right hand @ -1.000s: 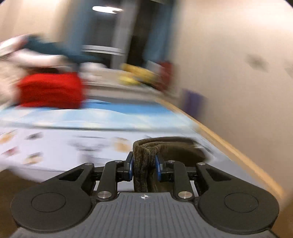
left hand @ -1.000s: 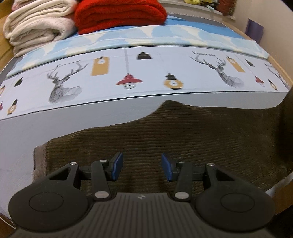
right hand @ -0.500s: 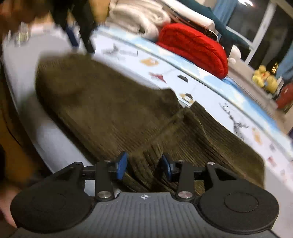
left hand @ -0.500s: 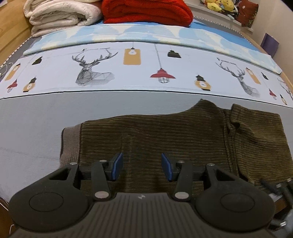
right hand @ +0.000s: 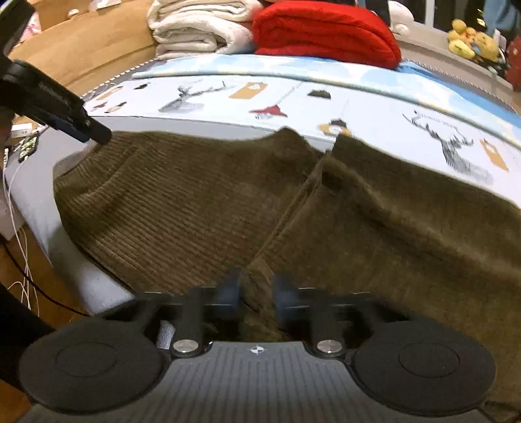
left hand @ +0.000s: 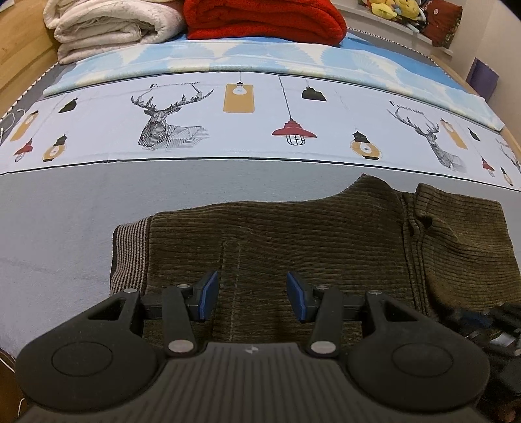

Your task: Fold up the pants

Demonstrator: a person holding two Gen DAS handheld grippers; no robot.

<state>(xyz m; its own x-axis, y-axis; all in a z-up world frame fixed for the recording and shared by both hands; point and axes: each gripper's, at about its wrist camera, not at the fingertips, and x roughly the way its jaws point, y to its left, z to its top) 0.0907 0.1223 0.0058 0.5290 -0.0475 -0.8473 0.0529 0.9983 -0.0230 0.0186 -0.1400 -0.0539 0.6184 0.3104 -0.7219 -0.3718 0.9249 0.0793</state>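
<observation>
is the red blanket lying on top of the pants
No. The red blanket sits at the far end of the bed, well apart from the pants.

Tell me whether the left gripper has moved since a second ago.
Yes. The left gripper shifted left along the brown corduroy pants; the striped waistband now sits nearer frame centre.

One pair of pants (left hand: 309, 247) lies on the bed, lower centre of the left wrist view. Two grippers show: the left gripper (left hand: 249, 301) at bottom centre, the right gripper (right hand: 255, 293) at bottom centre of its own view. Two folded blankets sit at the top: one cream blanket (left hand: 110, 26), one red blanket (left hand: 263, 18). The sheet's print shows two deer (left hand: 166, 120) and one red lamp (left hand: 294, 130) in the left wrist view.
</observation>
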